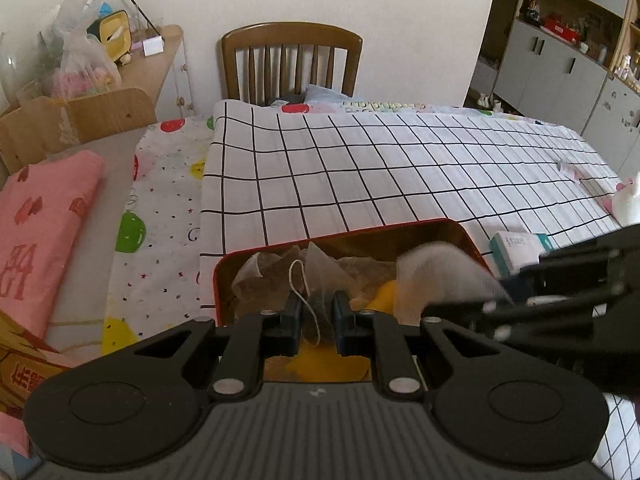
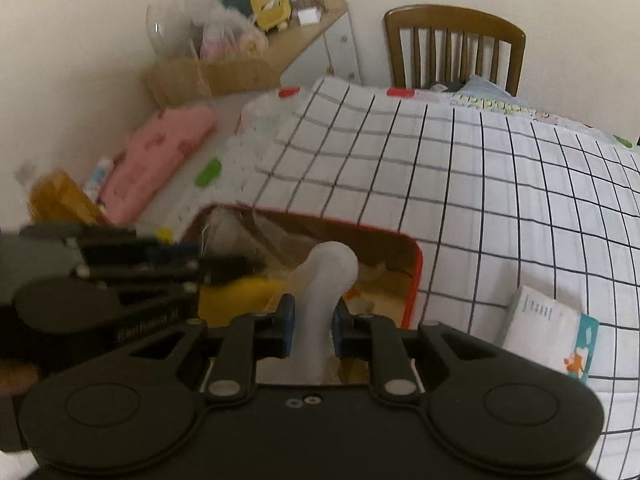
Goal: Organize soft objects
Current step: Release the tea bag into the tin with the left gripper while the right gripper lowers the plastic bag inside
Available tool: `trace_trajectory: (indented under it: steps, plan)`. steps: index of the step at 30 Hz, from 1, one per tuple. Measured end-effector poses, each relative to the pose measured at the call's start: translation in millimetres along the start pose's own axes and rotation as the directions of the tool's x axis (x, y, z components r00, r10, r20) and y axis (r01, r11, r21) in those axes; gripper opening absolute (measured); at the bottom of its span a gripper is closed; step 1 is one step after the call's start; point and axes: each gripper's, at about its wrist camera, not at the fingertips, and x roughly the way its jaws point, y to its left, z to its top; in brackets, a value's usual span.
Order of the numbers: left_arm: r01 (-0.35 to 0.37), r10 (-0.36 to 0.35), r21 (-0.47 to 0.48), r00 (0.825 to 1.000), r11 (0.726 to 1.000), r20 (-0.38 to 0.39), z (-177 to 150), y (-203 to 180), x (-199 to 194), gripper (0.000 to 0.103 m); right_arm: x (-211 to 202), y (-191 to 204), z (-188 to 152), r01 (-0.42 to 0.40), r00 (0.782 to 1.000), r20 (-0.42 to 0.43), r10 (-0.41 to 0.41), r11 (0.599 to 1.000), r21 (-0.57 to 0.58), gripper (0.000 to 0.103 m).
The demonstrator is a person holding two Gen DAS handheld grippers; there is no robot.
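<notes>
Tea bag (image 1: 316, 300), a mesh pyramid with a string, sits pinched between the pads of the left gripper (image 1: 316, 314), hanging just over the open red tin (image 1: 448, 226). The right gripper (image 2: 314, 322) is pressed onto a pale mesh pouch (image 2: 324, 280), also above the tin. Both look very light, limp and easy to tear, so a hold on the top seam or a gathered corner seems safer than squeezing the filled belly; the string could snag on a pad.

The tin already holds more tea bags (image 1: 256, 276) and something yellow (image 1: 384, 294) that I cannot identify. Its thin raised rim is the edge to clear, and the two tools crowd each other closely over it, so room is tight there.

Just beside the tin lies a small white and teal box (image 2: 552, 332). Beyond, the checked cloth (image 1: 400, 168) is wide and bare up to the wooden chair (image 1: 292, 60).
</notes>
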Motion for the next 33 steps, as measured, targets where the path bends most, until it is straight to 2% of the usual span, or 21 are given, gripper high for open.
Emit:
trace_trajectory:
  steps: [4,9,17,24,26,28,30,31,33]
  plan:
    - [0.001,-0.001,0.016,1.000,1.000,-0.013,0.4,-2.3,7.4,0.015,6.6,5.5,-5.4,0.031,0.999,-0.021,-0.033,0.997,-0.064,0.018]
    - [-0.005,0.005,0.019,1.000,1.000,-0.017,-0.3,-1.1,10.4,0.015,5.0,6.7,-4.4,0.031,0.999,-0.013,-0.033,0.994,-0.102,0.018]
    - [-0.004,0.004,0.016,1.000,1.000,-0.012,1.2,0.1,6.6,0.016,-2.7,2.5,0.8,0.004,1.000,-0.003,-0.004,0.995,-0.096,0.020]
    - [-0.002,0.002,0.019,1.000,1.000,-0.006,0.3,-1.0,-0.5,0.020,-15.0,3.9,2.8,-0.002,1.000,0.026,0.004,0.994,-0.110,0.029]
    - [-0.004,0.004,0.016,1.000,1.000,0.001,0.0,-0.7,-3.7,0.026,-18.4,3.4,2.6,-0.001,0.999,0.033,0.005,0.994,-0.107,0.034]
    - [-0.003,0.003,0.014,1.000,1.000,0.010,-0.6,-0.3,-7.4,0.032,-22.4,3.6,1.9,0.001,0.999,0.046,0.004,0.994,-0.108,0.047]
    - [-0.001,0.001,0.010,1.000,1.000,0.020,-1.0,-0.2,-12.3,0.048,-26.3,4.7,1.1,0.007,0.998,0.057,0.000,0.993,-0.119,0.052]
    - [-0.002,0.002,0.009,1.000,1.000,0.027,-1.3,-0.3,-14.8,0.062,-28.4,5.5,0.7,0.013,0.998,0.063,-0.005,0.992,-0.124,0.054]
    - [0.001,-0.001,0.011,0.999,1.000,0.045,-2.2,-1.5,-21.6,0.065,-32.6,5.8,0.0,0.017,0.997,0.073,-0.007,0.992,-0.127,0.057]
